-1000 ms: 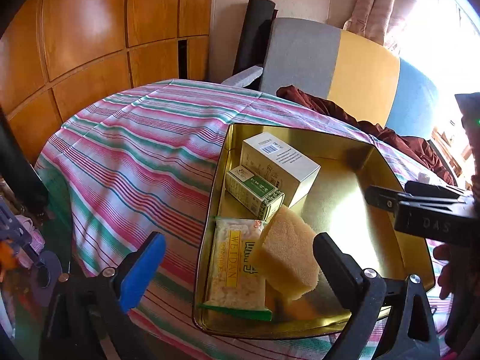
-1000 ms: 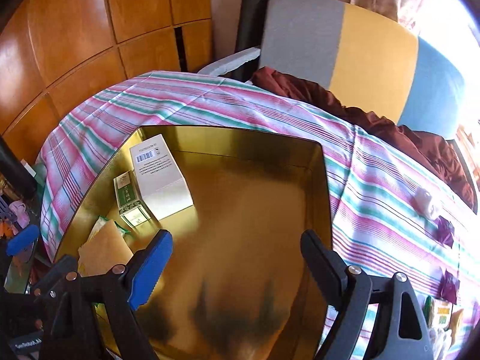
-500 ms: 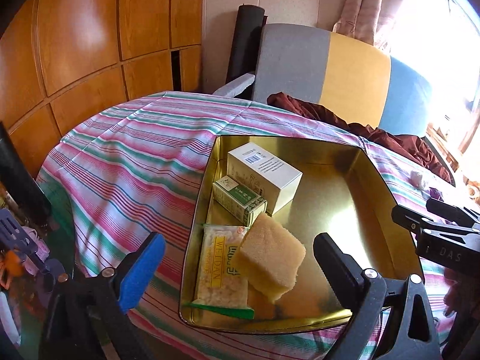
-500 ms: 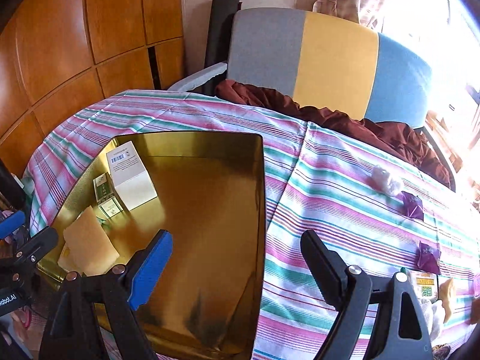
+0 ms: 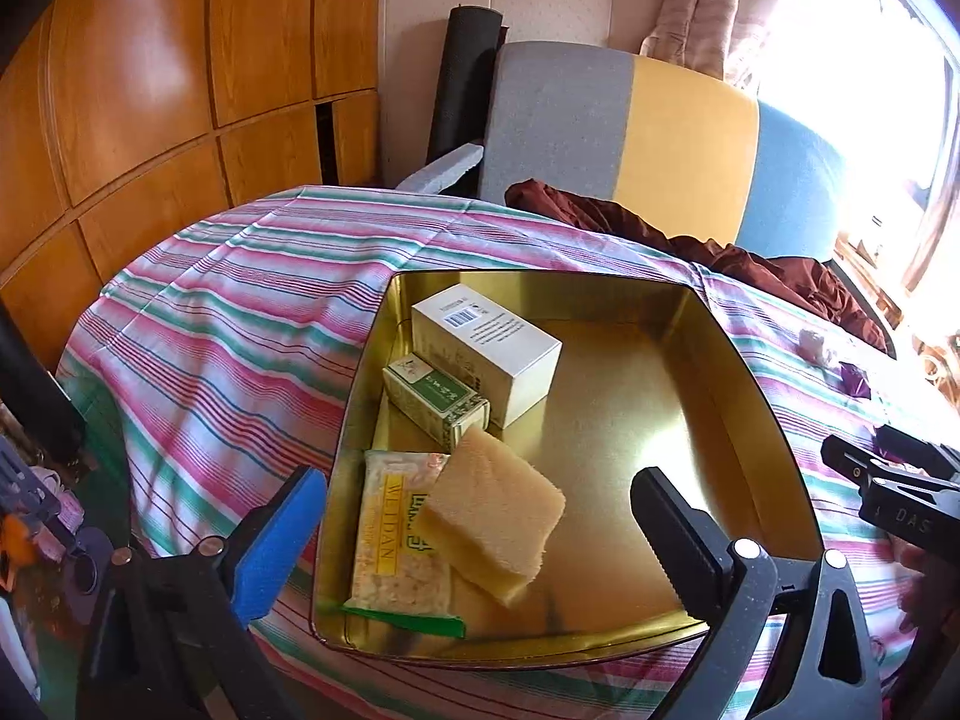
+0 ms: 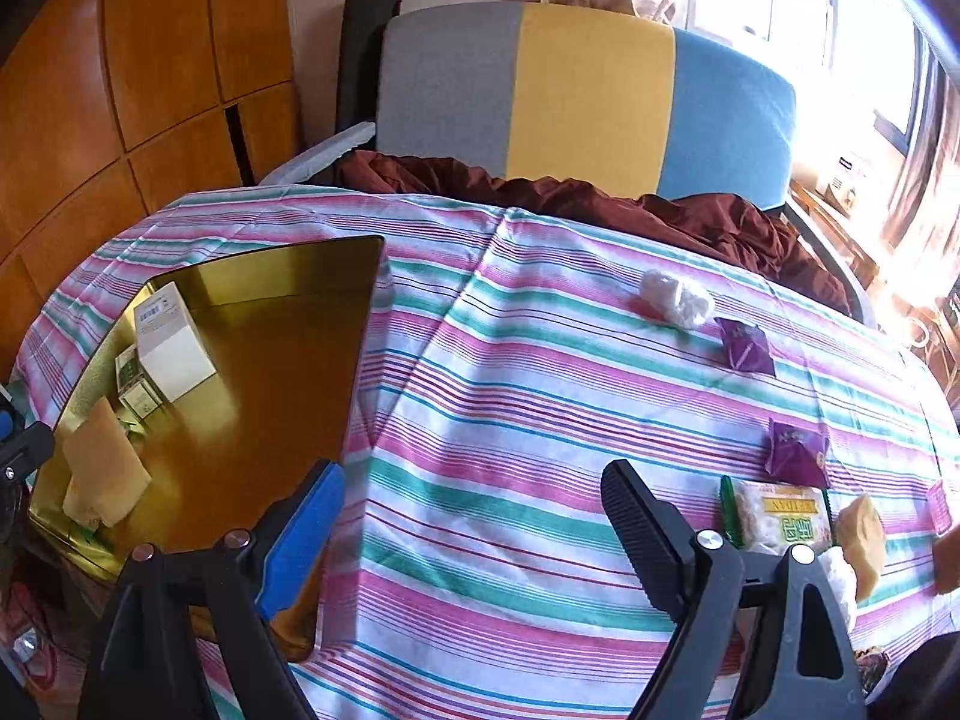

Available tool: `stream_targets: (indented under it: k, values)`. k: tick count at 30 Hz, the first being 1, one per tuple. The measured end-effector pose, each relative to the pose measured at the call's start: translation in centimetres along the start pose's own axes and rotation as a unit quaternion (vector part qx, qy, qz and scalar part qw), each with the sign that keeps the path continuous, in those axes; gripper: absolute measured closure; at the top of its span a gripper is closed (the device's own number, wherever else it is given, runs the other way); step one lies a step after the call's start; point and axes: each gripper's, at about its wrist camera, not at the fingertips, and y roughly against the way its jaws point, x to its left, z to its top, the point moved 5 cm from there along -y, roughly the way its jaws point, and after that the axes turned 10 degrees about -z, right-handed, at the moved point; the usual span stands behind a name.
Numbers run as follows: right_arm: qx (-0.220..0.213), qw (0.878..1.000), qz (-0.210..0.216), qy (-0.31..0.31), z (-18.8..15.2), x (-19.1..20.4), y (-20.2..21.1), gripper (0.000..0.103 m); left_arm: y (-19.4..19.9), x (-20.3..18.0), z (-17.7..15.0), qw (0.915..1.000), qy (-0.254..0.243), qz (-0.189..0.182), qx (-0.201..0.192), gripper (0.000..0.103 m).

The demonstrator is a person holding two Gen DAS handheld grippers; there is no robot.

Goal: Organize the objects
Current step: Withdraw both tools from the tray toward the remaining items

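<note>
Four things lie in the shiny gold metal tray (image 5: pixel 690 372), just ahead of the left gripper (image 5: pixel 474 516). Its jaws are wide open and hold nothing; the yellow sponge block (image 5: pixel 495 516) sits between them.

Right view: the right gripper (image 6: pixel 474 516), wide open and empty, faces bare striped cloth (image 6: pixel 510 420). The loose snack packet (image 6: pixel 777 519) lies long-side across, just right of its jaws. Nothing blocks it.

Gold tin tray (image 5: pixel 738 396): glossy metal, mirror-like inside; the sponge (image 5: pixel 492 516) in it looks porous and rough, the white box (image 5: pixel 486 348) matt cardboard, the snack packet (image 5: pixel 390 540) shiny plastic film. Striped tablecloth (image 6: pixel 510 420) is matt woven cloth with creases; purple wrappers (image 6: pixel 747 348) are crinkled glossy foil. Wall panels (image 5: pixel 150 72) are polished wood, gripper fingers (image 6: pixel 648 534) matt ribbed black plastic.
</note>
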Motion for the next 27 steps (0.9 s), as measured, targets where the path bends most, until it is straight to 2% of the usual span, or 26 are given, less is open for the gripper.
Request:
stream_targets:
  k: [9, 14, 19, 23, 27]
  values:
    - [0.031, 0.996, -0.049, -0.070, -0.2, -9.9, -1.3, 0.014, -0.6, -3.2, 1.1, 0.9991, -0.036, -0.023, 0.003, 0.000]
    - [0.036, 0.988, -0.082, -0.124, 1.1, -16.4, -1.5, 0.014, -0.9, -6.1, 2.0, 0.9966, -0.064, -0.052, -0.001, 0.000]
    - [0.030, 0.978, -0.120, -0.169, 1.1, -22.2, -2.6, 0.014, -1.3, -10.1, 3.5, 0.9901, -0.100, -0.099, -0.007, 0.000]
    - [0.051, 0.965, -0.110, -0.233, -0.2, -25.0, -3.8, 0.014, -2.1, -13.8, 4.8, 0.9830, -0.119, -0.140, -0.003, 0.000]
    - [0.055, 0.963, -0.096, -0.245, -0.3, -25.2, -3.9, 0.014, -3.9, -17.6, 5.7, 0.9757, -0.127, -0.177, 0.019, 0.000]
